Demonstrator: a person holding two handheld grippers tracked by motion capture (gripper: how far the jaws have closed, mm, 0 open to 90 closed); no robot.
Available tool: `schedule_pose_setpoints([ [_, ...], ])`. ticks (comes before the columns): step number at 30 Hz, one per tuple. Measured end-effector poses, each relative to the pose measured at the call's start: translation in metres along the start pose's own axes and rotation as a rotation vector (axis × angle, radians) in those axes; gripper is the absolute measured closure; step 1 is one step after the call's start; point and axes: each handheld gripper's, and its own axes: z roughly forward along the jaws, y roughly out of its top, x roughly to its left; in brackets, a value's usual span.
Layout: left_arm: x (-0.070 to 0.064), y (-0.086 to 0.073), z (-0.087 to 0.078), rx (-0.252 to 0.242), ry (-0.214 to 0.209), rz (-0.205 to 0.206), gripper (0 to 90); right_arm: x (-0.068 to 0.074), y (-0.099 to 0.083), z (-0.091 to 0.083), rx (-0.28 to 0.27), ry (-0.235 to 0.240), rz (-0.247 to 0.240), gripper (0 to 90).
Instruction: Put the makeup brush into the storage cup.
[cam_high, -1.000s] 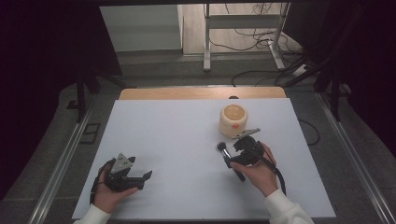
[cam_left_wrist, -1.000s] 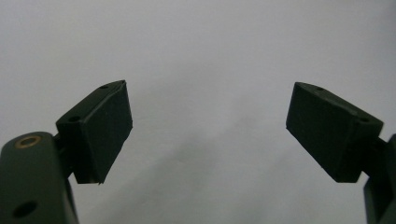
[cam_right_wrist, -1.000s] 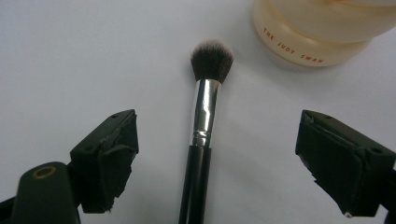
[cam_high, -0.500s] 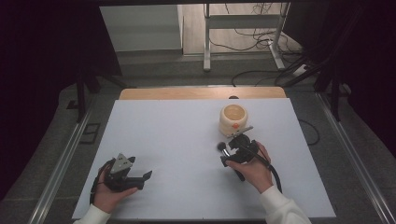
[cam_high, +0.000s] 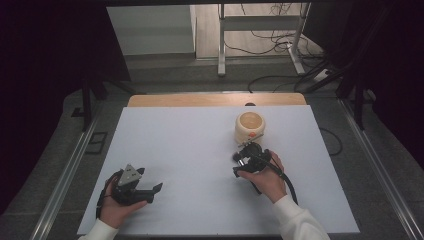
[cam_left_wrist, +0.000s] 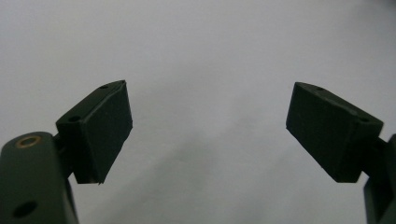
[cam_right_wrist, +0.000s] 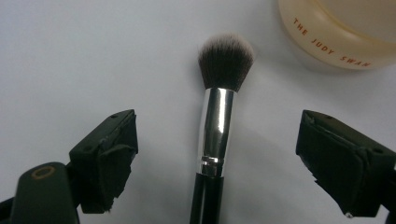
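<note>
A makeup brush (cam_right_wrist: 215, 135), dark bristles, silver ferrule, black handle, lies flat on the table.

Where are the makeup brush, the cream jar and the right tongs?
makeup brush (cam_right_wrist: 216, 128), right gripper view, on its silver ferrule.
cream jar (cam_high: 249, 126), high view, on its side wall.
right tongs (cam_right_wrist: 217, 163), right gripper view, midway between the open jaws, over the brush.

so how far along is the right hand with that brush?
Early. Done: the right tongs sit over the makeup brush, one jaw on each side of its silver collar. In hand: nothing; the jaws stand wide open and the brush lies on the white table, bristles toward the cream jar. Left: close and lift. The left tongs are open and idle.
</note>
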Motion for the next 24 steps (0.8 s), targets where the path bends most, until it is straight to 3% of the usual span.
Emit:
schedule_pose_setpoints([
  [15, 0.0, 0.0, -0.001, -0.003, 0.002, -0.001, 15.0, 0.001, 0.004, 0.015, 0.051, -0.018, -0.005, 15.5],
  [24, 0.001, 0.0, -0.001, -0.003, 0.002, -0.001, 14.9, 0.003, 0.005, 0.024, 0.101, -0.028, -0.021, 22.1],
])
